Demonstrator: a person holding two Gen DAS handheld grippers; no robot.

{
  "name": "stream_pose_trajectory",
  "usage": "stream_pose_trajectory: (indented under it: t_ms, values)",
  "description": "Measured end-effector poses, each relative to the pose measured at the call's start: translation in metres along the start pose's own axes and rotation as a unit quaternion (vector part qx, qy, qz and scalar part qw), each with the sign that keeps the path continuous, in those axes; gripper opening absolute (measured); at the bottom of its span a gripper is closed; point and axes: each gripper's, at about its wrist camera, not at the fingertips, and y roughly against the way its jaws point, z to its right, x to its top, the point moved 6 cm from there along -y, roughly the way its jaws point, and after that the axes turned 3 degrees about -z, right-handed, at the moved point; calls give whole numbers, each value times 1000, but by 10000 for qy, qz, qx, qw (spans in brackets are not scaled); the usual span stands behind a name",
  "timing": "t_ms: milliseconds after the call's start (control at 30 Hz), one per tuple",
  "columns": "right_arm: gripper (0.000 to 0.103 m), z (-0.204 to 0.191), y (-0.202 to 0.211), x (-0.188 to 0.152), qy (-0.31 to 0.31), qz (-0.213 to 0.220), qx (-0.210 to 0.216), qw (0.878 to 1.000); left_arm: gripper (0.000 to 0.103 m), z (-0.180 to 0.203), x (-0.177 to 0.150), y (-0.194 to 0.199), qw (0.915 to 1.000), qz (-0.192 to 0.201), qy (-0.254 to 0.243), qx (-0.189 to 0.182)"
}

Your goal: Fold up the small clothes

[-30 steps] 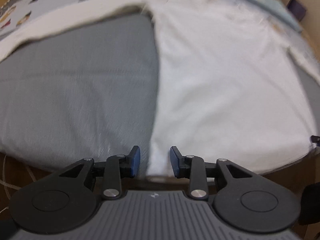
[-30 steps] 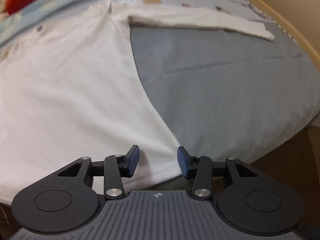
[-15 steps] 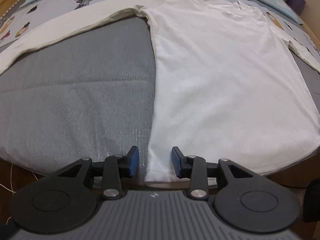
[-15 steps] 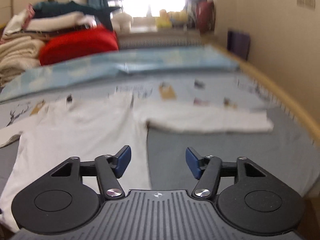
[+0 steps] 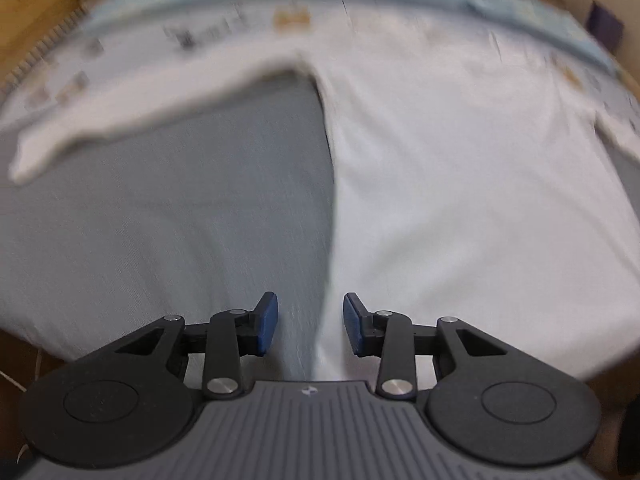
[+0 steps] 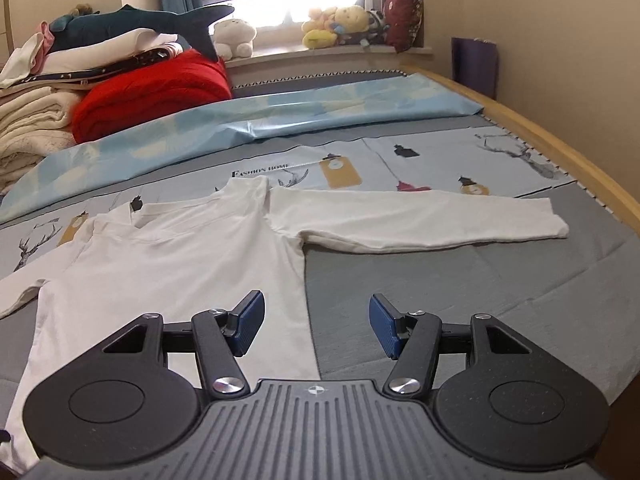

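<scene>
A white long-sleeved shirt (image 5: 460, 184) lies flat on a grey bed cover (image 5: 180, 220), sleeves spread out to both sides. My left gripper (image 5: 308, 324) is open and empty, low over the shirt's left side edge near the hem; this view is blurred. The shirt also shows in the right wrist view (image 6: 168, 272), with its right sleeve (image 6: 420, 222) stretched to the right. My right gripper (image 6: 316, 328) is open and empty, raised above the shirt's right side edge.
A light blue sheet (image 6: 240, 120) lies across the bed behind the shirt. A red quilt (image 6: 148, 92), folded blankets (image 6: 32, 128) and plush toys (image 6: 340, 24) sit at the head end. A wooden bed rail (image 6: 560, 148) runs along the right.
My left gripper has lifted and moved forward along the shirt's left edge, its jaws wider. My right gripper has opened wider and holds steadier, still tilted up.
</scene>
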Motion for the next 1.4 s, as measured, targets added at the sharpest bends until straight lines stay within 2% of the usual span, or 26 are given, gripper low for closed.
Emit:
stream_pose_trajectory:
  t_ms: [100,200,267,333,400,433,467,600,633,667,700,733,767,867,933,967,1100,1300,1333,1400]
  values:
    - [60,-1,-3,0,-30,-51,67,10000,40,-10,37,34,9943,1015,243,217]
    - [60,-3,-4,1,26,-30,110,9999,41,-26,77,51,9876,1464,506,244]
    - [60,-4,-3,1,52,-34,142,9999,41,-41,101,50,9860,1455,798,177]
    - [60,-4,-2,-1,55,-43,138,9999,40,-64,123,41,9813,1413,1307,26]
    - [60,-3,-1,-1,46,-46,126,9999,30,-88,139,29,9754,1444,1668,-33]
    - [60,-3,-1,-1,46,-53,113,9999,20,-100,145,22,9738,1441,1756,-27]
    - [60,-3,-1,-1,43,-64,89,9999,17,-111,150,13,9729,1430,1819,-12]
    - [60,-6,-4,-1,50,-91,23,9999,17,-167,142,-42,9699,1202,2114,-110]
    - [60,-8,-5,-1,71,-100,7,9999,17,-183,133,-61,9684,860,2340,-75]
    - [60,-10,-7,-1,110,-123,-14,9999,17,-201,126,-76,9600,456,2763,7]
    - [60,-13,-9,0,144,-141,-36,9998,18,-218,121,-83,9431,398,3299,-118]
    - [60,-16,-11,-1,189,-149,-49,9997,23,-233,117,-87,9255,486,3748,-243]
    - [60,-20,-13,0,253,-156,-61,9995,29,-245,115,-90,9161,506,3971,-229]
    - [60,-31,-21,0,412,-194,-89,9989,30,-272,108,-101,9011,366,4321,59]
    - [60,-40,-27,1,483,-264,-65,9985,30,-290,103,-105,8827,399,4683,24]
    - [60,-46,-31,1,545,-298,-55,9981,30,-296,101,-106,8765,423,4795,4]
    - [59,-73,-41,-1,817,-377,18,9959,30,-315,101,-109,8659,463,4980,21]
    - [58,-111,-48,-7,1152,-463,218,9920,29,-318,110,-111,8653,617,4975,2]
    - [58,-116,-49,-8,1213,-480,246,9911,27,-318,112,-113,8636,644,5000,1]
    - [58,-124,-49,-11,1312,-512,280,9896,10,-317,115,-112,8631,731,4997,23]
